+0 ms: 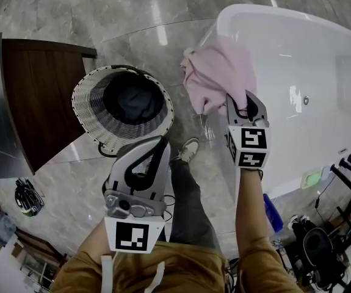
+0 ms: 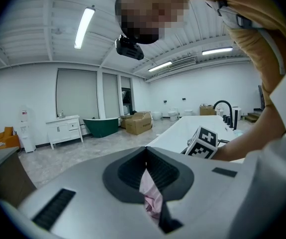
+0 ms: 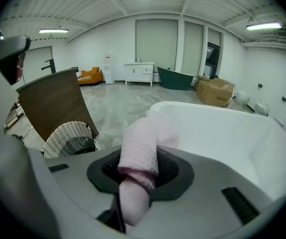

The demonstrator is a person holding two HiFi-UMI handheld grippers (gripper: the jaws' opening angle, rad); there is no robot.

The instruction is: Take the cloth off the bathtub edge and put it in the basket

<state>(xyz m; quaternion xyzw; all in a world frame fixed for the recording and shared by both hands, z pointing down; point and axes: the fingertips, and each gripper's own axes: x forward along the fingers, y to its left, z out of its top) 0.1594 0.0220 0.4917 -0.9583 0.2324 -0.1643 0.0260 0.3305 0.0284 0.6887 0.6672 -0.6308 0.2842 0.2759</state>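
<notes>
A pink cloth (image 1: 218,72) lies bunched over the near end of the white bathtub's rim (image 1: 224,17). My right gripper (image 1: 239,102) reaches up to its lower edge and is shut on it. In the right gripper view a thick fold of the cloth (image 3: 140,148) runs between the jaws of that gripper (image 3: 133,193). The round white woven basket (image 1: 83,96), dark inside, stands on the floor left of the tub. My left gripper (image 1: 159,142) hovers just below the basket, shut and empty. In the left gripper view its tips (image 2: 146,151) meet, with pink showing through the slit beneath them.
A dark wooden cabinet (image 1: 41,90) stands left of the basket (image 3: 68,136). The person's shoe (image 1: 189,149) rests on the glossy stone floor between basket and tub. Black taps (image 1: 349,163) sit on the tub's far right side. Bags and gear (image 1: 315,243) crowd the lower right.
</notes>
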